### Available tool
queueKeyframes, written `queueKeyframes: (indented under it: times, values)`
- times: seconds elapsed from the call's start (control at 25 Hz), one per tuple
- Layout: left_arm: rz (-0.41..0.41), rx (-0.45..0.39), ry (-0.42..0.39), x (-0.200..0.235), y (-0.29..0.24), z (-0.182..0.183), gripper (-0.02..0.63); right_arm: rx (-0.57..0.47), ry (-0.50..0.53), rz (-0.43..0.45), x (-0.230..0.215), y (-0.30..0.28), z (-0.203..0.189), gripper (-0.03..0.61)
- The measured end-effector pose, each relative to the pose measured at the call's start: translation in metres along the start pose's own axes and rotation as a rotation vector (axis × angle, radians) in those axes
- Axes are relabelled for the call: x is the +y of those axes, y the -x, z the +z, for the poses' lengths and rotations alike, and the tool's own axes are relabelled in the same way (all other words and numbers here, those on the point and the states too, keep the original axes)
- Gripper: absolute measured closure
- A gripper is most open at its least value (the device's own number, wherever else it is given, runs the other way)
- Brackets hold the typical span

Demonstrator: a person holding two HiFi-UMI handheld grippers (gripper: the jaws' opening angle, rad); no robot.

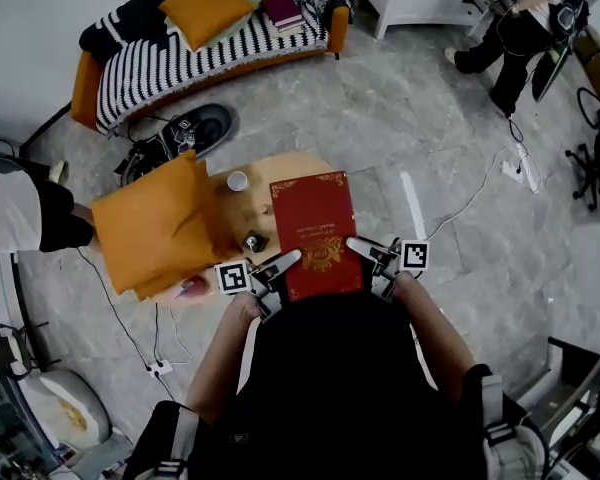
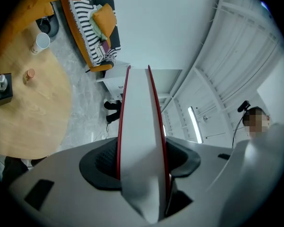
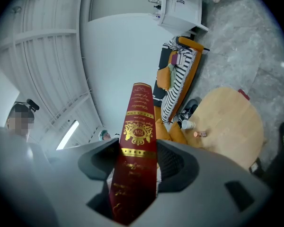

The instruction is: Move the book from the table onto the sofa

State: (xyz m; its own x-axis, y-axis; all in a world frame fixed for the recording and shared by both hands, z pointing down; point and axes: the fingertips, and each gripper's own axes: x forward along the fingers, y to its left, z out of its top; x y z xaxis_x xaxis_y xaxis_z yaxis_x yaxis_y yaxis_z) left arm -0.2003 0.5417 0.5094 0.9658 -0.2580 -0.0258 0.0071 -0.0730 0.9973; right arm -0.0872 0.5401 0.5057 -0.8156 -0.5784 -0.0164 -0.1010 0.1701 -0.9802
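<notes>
The left gripper (image 1: 283,265) clamps the page edge of the book (image 1: 315,230); the right gripper (image 1: 372,252) clamps its spine. The book is held flat over the table's (image 1: 290,165) right side, its long axis pointing away from the person.

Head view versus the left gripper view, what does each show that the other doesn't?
Head view only: the book from above, red cover and gold emblem, with the left claw and right claw on its near edge. Left gripper view only: the book's white page edge between the pads, and a strip light. Both: the round wooden table, the paper cup, the striped sofa.
</notes>
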Motion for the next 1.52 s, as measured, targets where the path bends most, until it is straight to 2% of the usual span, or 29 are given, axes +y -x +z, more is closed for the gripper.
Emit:
queueKeyframes:
  times: [0.72, 1.0, 1.32, 1.52]
  values:
    - [0.017, -0.016, 0.029, 0.009, 0.003, -0.002, 0.36, 0.015, 0.007, -0.011, -0.007, -0.002, -0.003, 0.328]
    - [0.005, -0.002, 0.045, 0.01, 0.001, -0.004, 0.36, 0.014, 0.003, -0.012, -0.005, 0.0, -0.002, 0.328]
    - [-0.028, 0.029, 0.052, 0.014, 0.012, -0.009, 0.36, 0.059, 0.028, -0.066, -0.005, -0.001, -0.02, 0.328]
    - [-0.036, 0.067, 0.058, 0.015, 0.013, -0.012, 0.362, 0.068, 0.017, -0.071, 0.001, 0.0, -0.027, 0.328]
